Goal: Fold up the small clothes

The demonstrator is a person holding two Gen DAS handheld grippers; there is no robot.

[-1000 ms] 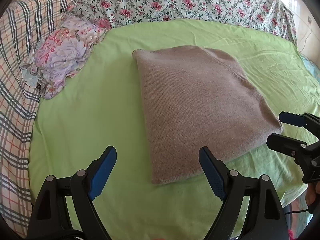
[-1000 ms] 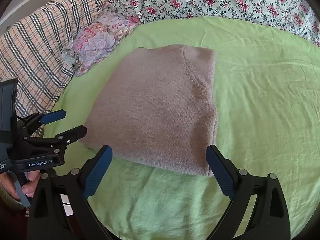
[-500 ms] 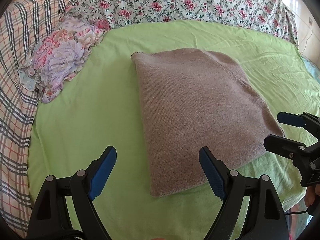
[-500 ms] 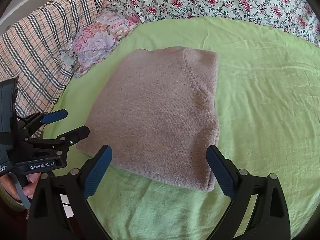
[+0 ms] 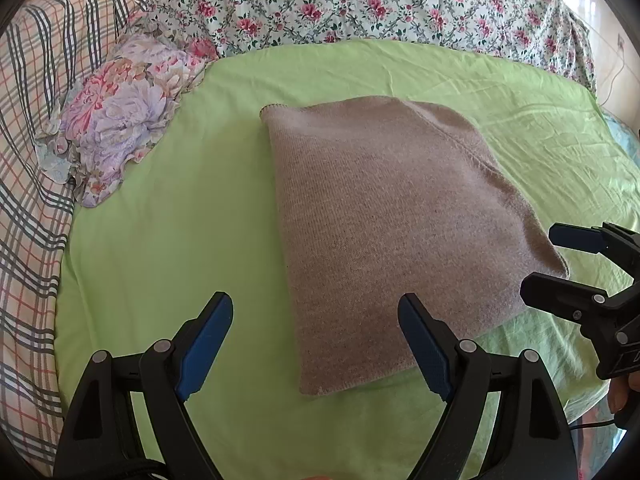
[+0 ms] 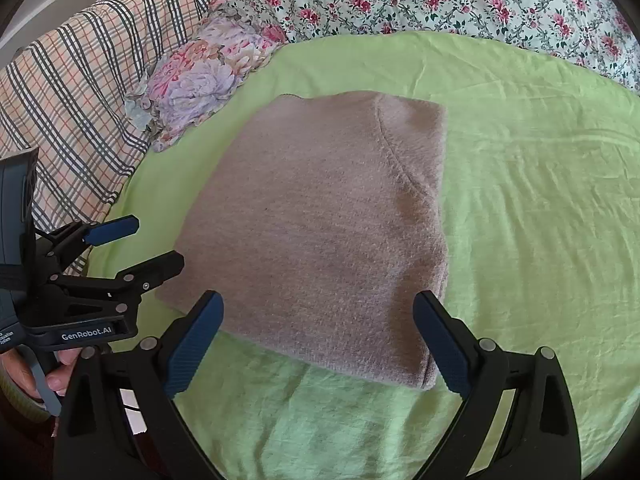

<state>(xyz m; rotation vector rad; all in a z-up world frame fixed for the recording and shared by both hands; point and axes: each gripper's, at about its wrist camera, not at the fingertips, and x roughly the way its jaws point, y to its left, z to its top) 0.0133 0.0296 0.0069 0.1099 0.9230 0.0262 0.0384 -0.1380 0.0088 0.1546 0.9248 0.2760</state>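
Bed w/ green sheet [image 5: 168, 240]; folded brown knit sweater [image 5: 384, 232] lies flat mid-sheet. Left hand-held gripper [image 5: 316, 344] & right hand-held gripper [image 6: 320, 344] both spread wide, empty, just off its near edge. Floral pillow [image 5: 120, 116], plaid blanket [image 6: 80, 80] beyond.

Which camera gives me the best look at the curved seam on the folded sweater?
The right wrist view. There the curved seam runs clearly across the folded sweater, near its far right corner, under bright light. In the left wrist view the seam is fainter, a thin line toward the sweater's far right edge.
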